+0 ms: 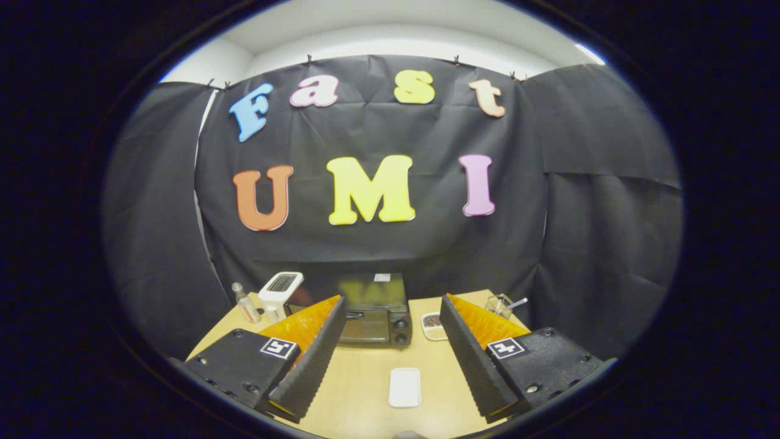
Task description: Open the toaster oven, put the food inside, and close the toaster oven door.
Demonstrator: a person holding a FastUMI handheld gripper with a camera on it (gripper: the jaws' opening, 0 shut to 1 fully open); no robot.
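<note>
Gripper point(390, 350) wide open, holding nothing, lower frame | white tray point(404, 386) between fingers on counter point(359, 378) | toaster oven point(373, 310) centre, door shut | food dish point(434, 325) beside it | risk: door handle slips, oven shifts.

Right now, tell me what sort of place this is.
Probably a staged kitchen booth: black cloth wall, light wooden table with a closed black toaster oven and white pop-up toaster. The gripper is open, holding nothing.
</note>
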